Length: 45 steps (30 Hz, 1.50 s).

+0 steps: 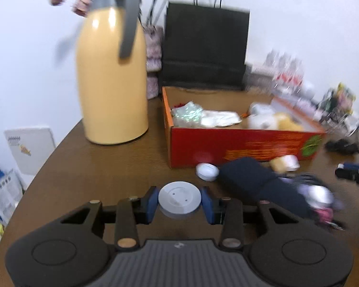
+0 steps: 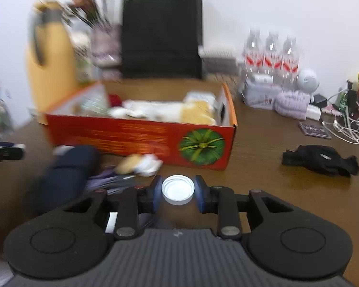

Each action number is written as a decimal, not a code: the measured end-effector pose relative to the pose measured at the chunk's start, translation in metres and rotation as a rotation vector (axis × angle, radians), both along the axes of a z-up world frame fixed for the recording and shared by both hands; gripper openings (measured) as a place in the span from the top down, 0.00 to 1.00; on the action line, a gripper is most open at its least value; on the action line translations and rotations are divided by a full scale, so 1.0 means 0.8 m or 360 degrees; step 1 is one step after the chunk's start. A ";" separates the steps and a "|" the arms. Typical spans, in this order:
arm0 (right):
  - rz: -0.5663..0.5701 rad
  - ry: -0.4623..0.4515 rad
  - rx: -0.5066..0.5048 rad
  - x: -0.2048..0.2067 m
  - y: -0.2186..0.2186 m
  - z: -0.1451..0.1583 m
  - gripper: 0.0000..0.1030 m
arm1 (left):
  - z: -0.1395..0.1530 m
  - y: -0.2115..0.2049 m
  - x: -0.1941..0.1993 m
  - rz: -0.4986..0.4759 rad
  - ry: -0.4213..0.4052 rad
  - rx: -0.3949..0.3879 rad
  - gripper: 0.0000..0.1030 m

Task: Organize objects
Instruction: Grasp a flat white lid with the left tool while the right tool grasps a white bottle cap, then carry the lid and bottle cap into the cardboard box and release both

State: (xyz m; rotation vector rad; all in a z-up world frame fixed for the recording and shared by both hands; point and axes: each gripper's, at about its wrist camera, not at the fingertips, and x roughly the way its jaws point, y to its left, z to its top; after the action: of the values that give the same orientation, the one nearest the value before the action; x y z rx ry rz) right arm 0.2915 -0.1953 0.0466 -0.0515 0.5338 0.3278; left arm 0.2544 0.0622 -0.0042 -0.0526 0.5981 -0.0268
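Brown wooden table [image 1: 122, 165] against a plain white wall; both wrist views are motion-blurred.

Left gripper [image 1: 179, 202]: blue pads sit against opposite edges of a flat grey-white disc [image 1: 179, 199] with three small holes in its face. The jaws are clamped on it. Whether the disc still touches the tabletop cannot be told.

Right gripper [image 2: 178, 191]: blue pads press both sides of a white bottle cap [image 2: 178, 189], hollow side facing up. The jaws are clamped on it, close to the table, just in front of the box.

Red cardboard box [image 1: 241, 143]: open top, stands mid-table beyond both grippers. A green leafy print shows on its near face in the right wrist view. Inside it lie pale soft items and a yellowish plush thing, too blurred to name.

In front of the box, left wrist view: a small white round object [image 1: 207, 171], then a dark navy bundle [image 1: 253, 179] lying on the table just to its right, then a yellow and white soft item [image 1: 286, 163] touching the box's base.

Left of the box: a tall yellow thermos [image 1: 112, 79] with a grey handle, upright. Behind the box: a black paper bag [image 1: 204, 47] with handles, upright against the wall.

Right wrist view, right side: three clear water bottles [image 2: 271, 57] with red labels by the wall, a black cloth item [image 2: 320, 160] lying well apart from the box, and tangled white cables [image 2: 347, 129] near the edge.
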 end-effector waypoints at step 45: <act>0.0320 0.0399 0.0061 0.309 0.067 0.071 0.71 | 0.026 -0.094 0.320 -0.0391 0.0285 -0.0059 0.63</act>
State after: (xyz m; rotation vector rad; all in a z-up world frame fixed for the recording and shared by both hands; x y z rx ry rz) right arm 0.5390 -0.1421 0.1037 -0.0272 0.7732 0.5449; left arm 0.5106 -0.0132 0.0167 -0.0174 0.7807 -0.2740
